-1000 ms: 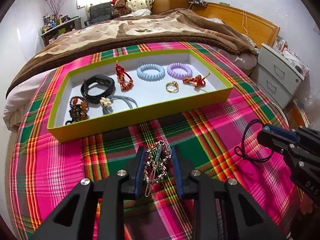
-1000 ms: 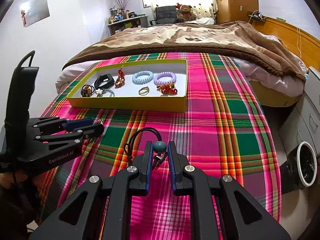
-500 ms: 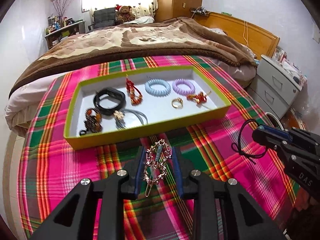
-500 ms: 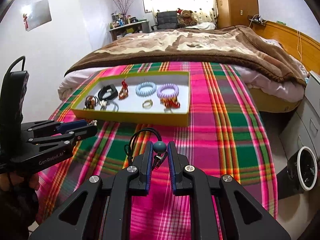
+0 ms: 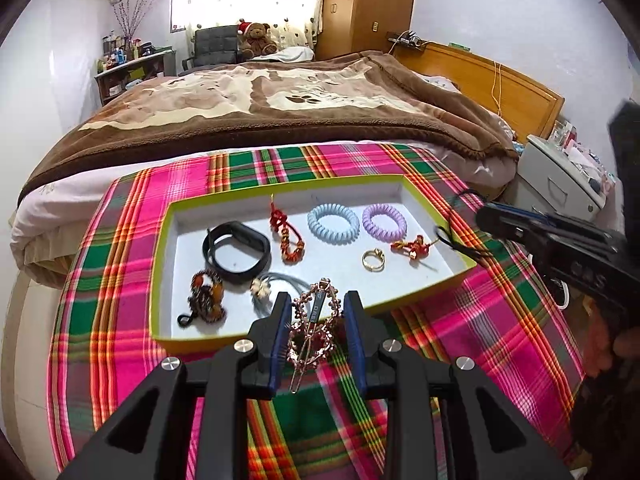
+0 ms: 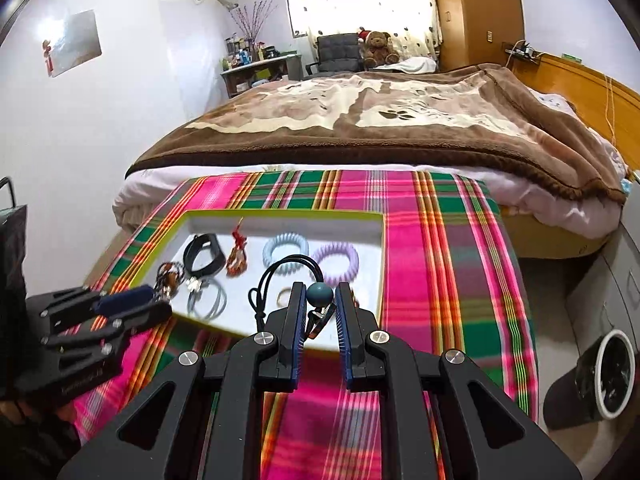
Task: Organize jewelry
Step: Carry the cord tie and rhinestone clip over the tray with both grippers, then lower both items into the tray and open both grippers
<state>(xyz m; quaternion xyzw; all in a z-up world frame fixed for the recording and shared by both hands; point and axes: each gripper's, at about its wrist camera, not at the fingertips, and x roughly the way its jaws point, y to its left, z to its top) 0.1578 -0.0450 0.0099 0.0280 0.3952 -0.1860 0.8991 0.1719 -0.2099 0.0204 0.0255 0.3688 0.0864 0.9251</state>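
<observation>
Plaid cloth (image 5: 132, 264) in pink, green and orange covers the bed under your left hand-held gripper (image 5: 316, 320) in the left wrist view; its two blue-padded fingers (image 5: 280, 328) are closed most of the way on a beaded hair clip (image 5: 314, 324), which stands upright between them with its pin hanging down below the pads; the clip hovers above the near wall of the yellow-green box (image 5: 160, 264); inside the box lie a black band (image 5: 236, 250), a red beaded charm (image 5: 286, 236), a blue coil tie (image 5: 333, 223), a purple coil tie (image 5: 384, 222), a gold ring (image 5: 373, 260), a red knot charm (image 5: 414, 246), a brown beaded bracelet (image 5: 206, 300) and a grey hair tie (image 5: 276, 284); your right hand-held gripper (image 5: 486, 216) reaches in from the right, its tip over the box's right corner, with a black cord (image 5: 456, 236) dangling from it.

From the right wrist view, your right hand-held gripper (image 6: 320, 312) is nearly shut on a black cord hair tie with a teal ball (image 6: 319, 295); the ball sits between the fingertips and the cord (image 6: 276, 276) loops up and to the left over the box (image 6: 280, 213); the gripper hangs above the box's near right part; your left hand-held gripper (image 6: 132, 300) shows at the left edge, over the box's near left corner, close beside the brown bracelet (image 6: 168, 276); the blue tie (image 6: 286, 250) and purple tie (image 6: 335, 262) lie side by side beyond the ball; a brown blanket (image 6: 400, 120) covers the bed further back.
</observation>
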